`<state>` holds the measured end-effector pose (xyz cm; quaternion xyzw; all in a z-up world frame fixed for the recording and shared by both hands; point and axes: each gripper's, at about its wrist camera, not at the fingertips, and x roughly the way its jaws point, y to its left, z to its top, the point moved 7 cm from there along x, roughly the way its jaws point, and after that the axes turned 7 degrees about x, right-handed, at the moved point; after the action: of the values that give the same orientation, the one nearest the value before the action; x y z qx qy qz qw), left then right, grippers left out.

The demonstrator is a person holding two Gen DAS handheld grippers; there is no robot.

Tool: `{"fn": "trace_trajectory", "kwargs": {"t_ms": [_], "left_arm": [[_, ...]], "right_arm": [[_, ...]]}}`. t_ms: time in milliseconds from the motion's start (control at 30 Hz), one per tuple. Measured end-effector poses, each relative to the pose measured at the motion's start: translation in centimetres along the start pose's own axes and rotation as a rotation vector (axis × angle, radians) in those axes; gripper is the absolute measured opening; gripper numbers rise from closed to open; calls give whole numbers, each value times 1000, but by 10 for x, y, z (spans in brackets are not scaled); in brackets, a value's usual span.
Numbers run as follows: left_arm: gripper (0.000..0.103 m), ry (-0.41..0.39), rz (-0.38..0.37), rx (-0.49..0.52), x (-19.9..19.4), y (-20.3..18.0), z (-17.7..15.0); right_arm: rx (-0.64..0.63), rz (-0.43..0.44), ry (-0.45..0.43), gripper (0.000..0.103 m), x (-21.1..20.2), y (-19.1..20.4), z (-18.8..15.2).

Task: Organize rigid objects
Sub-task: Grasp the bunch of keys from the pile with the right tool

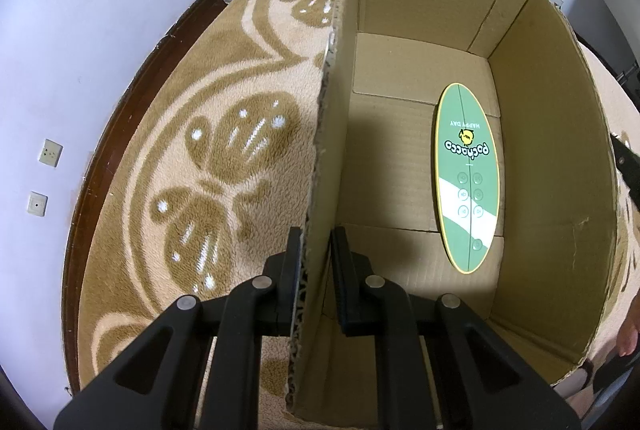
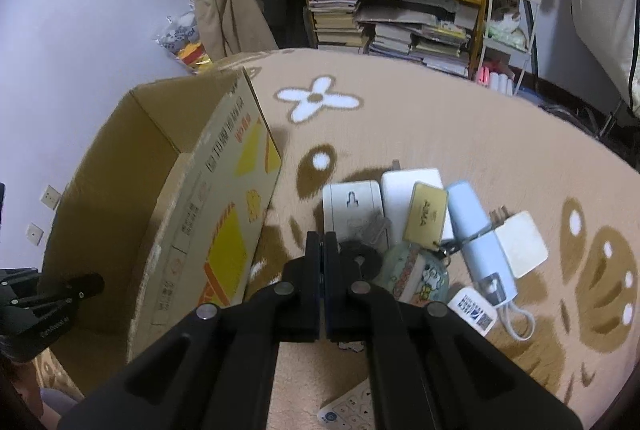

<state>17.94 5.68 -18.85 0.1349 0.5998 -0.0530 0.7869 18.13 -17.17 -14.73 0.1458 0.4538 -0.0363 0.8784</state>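
The left wrist view looks steeply down along the left tool (image 1: 316, 242), set right against the near wall of the cardboard box (image 1: 332, 134), so it takes in the box's inside on one side of that wall and the patterned carpet (image 1: 192, 158) on the other. The right wrist view looks forward and down over the right tool (image 2: 322, 242) from just beside the box's printed outer wall (image 2: 224, 214), facing the bookshelf (image 2: 400, 14) beyond the carpet. Both views share the box, the carpet, and the wall sockets (image 1: 50, 152) (image 2: 50, 196).
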Motion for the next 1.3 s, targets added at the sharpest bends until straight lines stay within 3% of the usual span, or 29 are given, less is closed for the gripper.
{"fn": "trace_trajectory", "kwargs": {"t_ms": [767,1300], "left_arm": [[13,4,-9,-6,0,6,3],[13,4,-11,-9,0,5,3]], "right_arm": [[-13,39,-146,3,-51,21,46],[-81,162,-235,3,-91,83,72]]}}
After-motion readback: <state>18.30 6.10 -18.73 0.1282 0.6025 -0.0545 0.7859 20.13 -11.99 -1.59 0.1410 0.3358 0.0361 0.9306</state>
